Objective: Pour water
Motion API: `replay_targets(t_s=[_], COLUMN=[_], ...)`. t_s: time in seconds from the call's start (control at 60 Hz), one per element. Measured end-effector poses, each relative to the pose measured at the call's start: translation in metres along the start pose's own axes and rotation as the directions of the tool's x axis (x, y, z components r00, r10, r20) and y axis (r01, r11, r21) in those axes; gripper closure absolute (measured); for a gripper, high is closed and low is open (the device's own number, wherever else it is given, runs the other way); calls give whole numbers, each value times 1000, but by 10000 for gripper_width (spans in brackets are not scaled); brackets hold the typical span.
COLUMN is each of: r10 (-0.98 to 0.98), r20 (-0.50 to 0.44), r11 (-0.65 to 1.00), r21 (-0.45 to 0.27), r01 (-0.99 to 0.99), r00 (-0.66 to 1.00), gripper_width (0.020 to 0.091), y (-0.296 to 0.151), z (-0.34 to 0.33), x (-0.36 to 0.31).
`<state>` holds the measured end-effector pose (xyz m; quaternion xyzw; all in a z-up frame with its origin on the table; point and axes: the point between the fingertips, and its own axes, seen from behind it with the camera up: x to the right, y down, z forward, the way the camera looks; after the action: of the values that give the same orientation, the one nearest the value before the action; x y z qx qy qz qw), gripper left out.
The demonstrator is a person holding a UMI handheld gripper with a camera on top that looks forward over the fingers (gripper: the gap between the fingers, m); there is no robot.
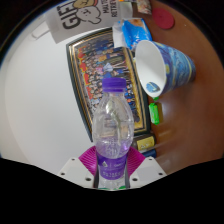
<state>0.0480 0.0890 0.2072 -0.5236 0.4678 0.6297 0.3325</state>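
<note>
1. The gripper (113,166) is clamped on a clear water bottle (112,125) at lower centre, both purple pads pressing its sides.
2. The bottle stands upright, purple cap on top.
3. A blue and white paper cup (163,68) (tilted, mouth facing left) lies at upper right, beyond the bottle.
4. Both sit above a colourful printed board (92,62) on a white table (35,100).

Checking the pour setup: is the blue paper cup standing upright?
No: the blue cup is tipped, its white inside facing the bottle held between the fingers.
</note>
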Motion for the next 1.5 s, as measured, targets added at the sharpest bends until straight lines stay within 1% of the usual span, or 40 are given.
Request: replay_targets(t_s=[0.1,0.183,0.267,0.367,0.467,0.533,0.617,0.7,0.8,0.917,1.017,1.1,1.217,1.283,1.333,1.383,1.5], r10=[161,237,277,266,187,97,-80,-292,-545,-792,-922,-960,-947,-930,-915,-903,-904], r20=[35,54,53,32,-5,-28,-53,-62,-74,-94,-149,-219,-317,-338,-351,-358,-348], r11=[987,971,961,964,981,993,993,953,838,609,366,185,-29,-109,-145,-172,-162], r21=[4,0,-12,-26,-51,-71,-94,-101,-86,-57,-35,-28,-79,-130,-172,-200,-258], r01=[-162,-237,-277,-265,-187,-99,75,285,539,791,930,982,996,985,974,965,952], r00=[986,970,959,964,982,995,995,954,835,603,357,174,-53,-148,-199,-235,-248], gripper_width=[757,757,756,755,756,755,756,756,753,755,753,754,757,757,756,757,757], y=[-12,-18,-19,-16,-11,-7,-8,-18,-43,-79,-117,-158,-217,-245,-263,-277,-295], z=[-2,-4,-4,-6,-7,-9,-11,-14,-19,-28,-40,-51,-66,-74,-79,-82,-87], x=[-1,-2,-2,-1,-1,-5,-13,-29,-56,-92,-114,-124,-112,-91,-71,-50,-3])
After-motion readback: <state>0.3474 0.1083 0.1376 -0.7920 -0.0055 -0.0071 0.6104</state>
